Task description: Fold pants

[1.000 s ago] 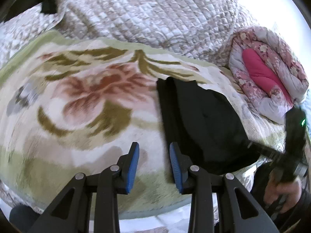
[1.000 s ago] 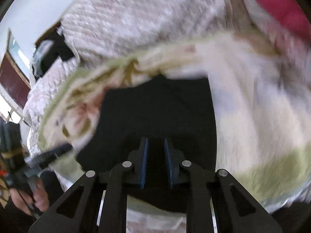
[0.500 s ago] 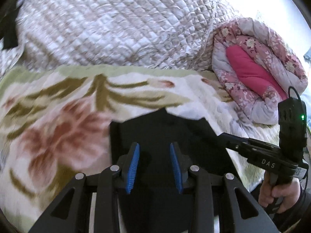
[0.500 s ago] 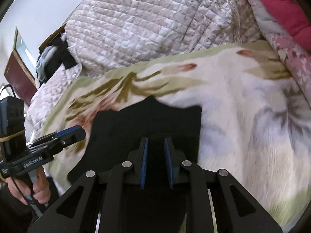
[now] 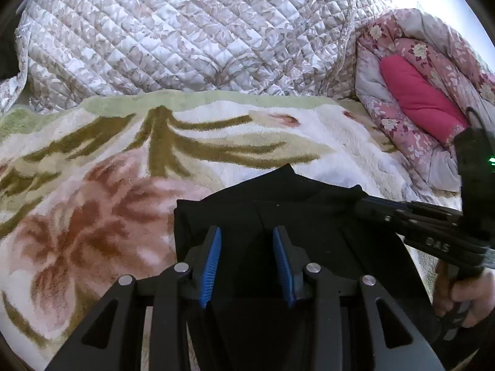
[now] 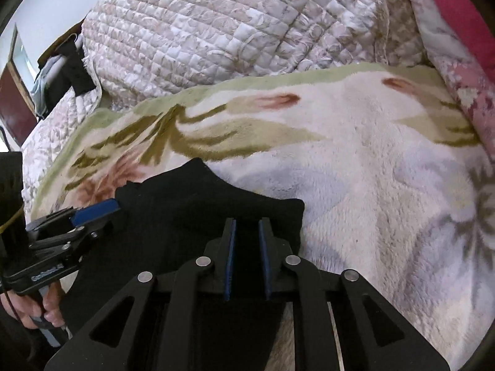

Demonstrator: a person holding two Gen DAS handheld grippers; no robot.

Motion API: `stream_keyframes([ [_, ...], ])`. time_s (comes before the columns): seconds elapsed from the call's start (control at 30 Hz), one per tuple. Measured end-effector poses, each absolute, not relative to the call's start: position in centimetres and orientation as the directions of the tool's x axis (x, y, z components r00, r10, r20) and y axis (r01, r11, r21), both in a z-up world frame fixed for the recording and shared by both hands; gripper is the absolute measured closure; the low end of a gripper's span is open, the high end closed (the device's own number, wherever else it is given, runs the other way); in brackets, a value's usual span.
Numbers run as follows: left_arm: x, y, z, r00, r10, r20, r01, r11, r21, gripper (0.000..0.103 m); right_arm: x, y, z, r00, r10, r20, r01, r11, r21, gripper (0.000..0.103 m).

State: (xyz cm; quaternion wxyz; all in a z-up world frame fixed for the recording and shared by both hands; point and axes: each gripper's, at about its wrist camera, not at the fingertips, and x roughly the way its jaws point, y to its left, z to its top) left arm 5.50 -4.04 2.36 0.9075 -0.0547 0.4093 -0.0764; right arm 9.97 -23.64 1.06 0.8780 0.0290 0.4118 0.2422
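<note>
Black pants (image 5: 278,204) lie folded on a floral fleece blanket (image 5: 92,185), near its front edge. My left gripper (image 5: 247,232) hovers over the pants' left part, its blue pads apart and nothing between them. My right gripper (image 6: 247,222) is over the pants' right part (image 6: 191,204), pads a narrow gap apart with only dark cloth seen behind them. Each gripper shows in the other's view: the right one (image 5: 365,205) at the pants' right edge, the left one (image 6: 92,210) at their left edge.
A quilted beige bedspread (image 5: 185,31) rises behind the blanket. A rolled pink floral quilt (image 5: 417,92) lies at the right. Dark clothing (image 6: 71,68) hangs at the far left. The blanket (image 6: 386,185) stretches to the right of the pants.
Both grippers have swung from the sides to above the pants. The left one moved right onto the cloth. The pants now lie flatter and closer below both.
</note>
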Motion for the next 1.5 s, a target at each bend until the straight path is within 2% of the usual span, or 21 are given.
stream_keyframes([
  [0.13, 4.4, -4.1, 3.5, 0.657, -0.173, -0.734, 0.09, 0.984, -0.152, 0.065, 7.6, -23.8, 2.5, 0.554, 0.46, -0.694, -0.413, 0.876, 0.251, 0.081],
  [0.47, -1.0, -4.6, 5.5, 0.67, -0.196, -0.716, 0.123, 0.98, -0.154, 0.065, 0.2, -22.8, 4.1, 0.554, 0.454, -0.698, -0.455, 0.867, 0.202, 0.081],
  [0.77, -5.4, -5.4, 3.4, 0.642, -0.2, -0.74, 0.155, 0.979, -0.129, 0.064, -3.1, -21.8, 2.0, 0.528, 0.416, -0.74, -0.48, 0.865, 0.145, 0.081],
  [0.87, -5.8, -5.0, 2.9, 0.647, -0.184, -0.74, 0.142, 0.982, -0.12, 0.061, -3.2, -21.9, 0.9, 0.531, 0.42, -0.736, -0.465, 0.87, 0.16, 0.076],
  [0.93, -5.9, -4.6, 2.7, 0.643, -0.196, -0.741, 0.133, 0.981, -0.144, 0.059, -3.3, -21.9, 0.8, 0.519, 0.454, -0.725, -0.476, 0.857, 0.196, 0.061],
  [0.97, -5.8, -4.4, 2.6, 0.644, -0.195, -0.74, 0.128, 0.981, -0.147, 0.057, -3.4, -21.7, 0.8, 0.517, 0.458, -0.723, -0.488, 0.852, 0.191, 0.059],
  [1.1, -5.6, -4.3, 2.0, 0.642, -0.195, -0.742, 0.114, 0.981, -0.159, 0.055, -4.3, -20.2, 0.3, 0.56, 0.398, -0.726, -0.522, 0.851, 0.064, 0.057],
  [1.23, -5.5, -3.6, 1.9, 0.639, -0.209, -0.74, 0.097, 0.977, -0.192, 0.053, -4.4, -20.2, 0.4, 0.564, 0.397, -0.725, -0.516, 0.854, 0.067, 0.057],
  [1.5, -5.8, -3.9, 2.1, 0.65, -0.191, -0.736, 0.111, 0.981, -0.157, 0.069, -3.9, -22.0, 0.8, 0.555, 0.389, -0.735, -0.461, 0.88, 0.118, 0.057],
])
